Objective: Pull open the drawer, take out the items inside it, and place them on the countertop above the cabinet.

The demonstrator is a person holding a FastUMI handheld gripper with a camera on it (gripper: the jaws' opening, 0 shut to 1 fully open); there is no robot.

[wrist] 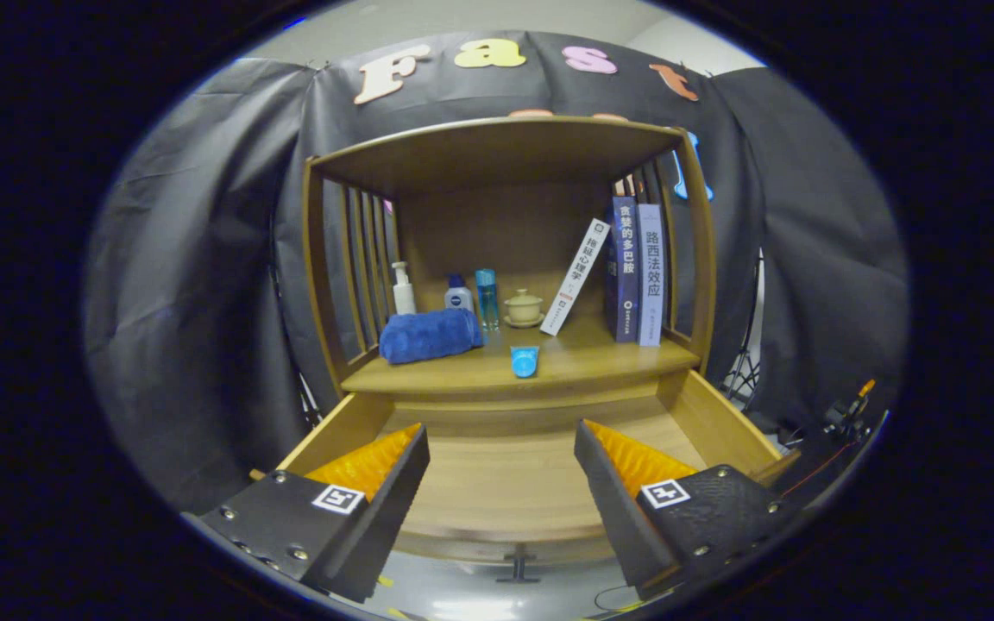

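The wooden drawer (506, 483) stands pulled out below the cabinet, and its bare floor lies between and beyond my fingers. My gripper (501, 448) hovers above it, open, with nothing between the fingers. On the countertop (600, 358) above sits a small blue cup-like item (524, 360) near the front edge. A rolled blue towel (430, 335) lies to its left.
At the back of the countertop stand a white pump bottle (403, 289), a small blue-and-white bottle (459, 295), a tall clear blue bottle (487, 297) and a beige lidded cup (523, 307). Books (635, 272) stand at the right, one leaning (575, 276). Slatted side walls flank the shelf.
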